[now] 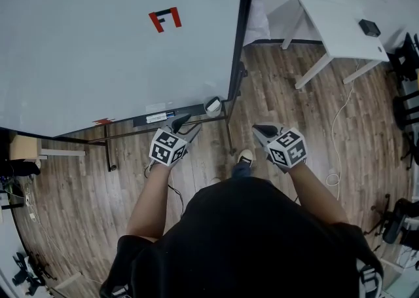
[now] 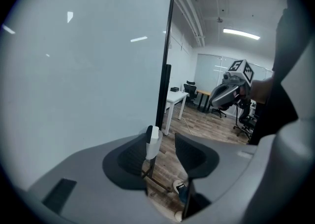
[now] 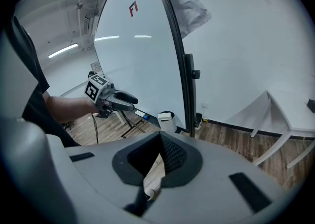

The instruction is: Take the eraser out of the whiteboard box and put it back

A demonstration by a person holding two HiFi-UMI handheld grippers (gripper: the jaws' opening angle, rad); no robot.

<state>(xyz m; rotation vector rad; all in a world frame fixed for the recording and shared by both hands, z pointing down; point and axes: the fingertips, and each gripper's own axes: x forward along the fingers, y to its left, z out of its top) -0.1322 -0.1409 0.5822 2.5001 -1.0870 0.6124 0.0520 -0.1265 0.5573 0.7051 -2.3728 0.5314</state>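
Left gripper (image 1: pixel 186 122) apart near whiteboard box (image 1: pixel 213 105), right gripper (image 1: pixel 262 130) closed, both empty. Eraser (hidden inside) likely light, soft; pinch stiff top.

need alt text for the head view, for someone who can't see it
Seen from above, a person in a black top faces a whiteboard, holding a gripper in each hand. The left gripper points toward the white box at the end of the tray; the right gripper is over wooden floor.
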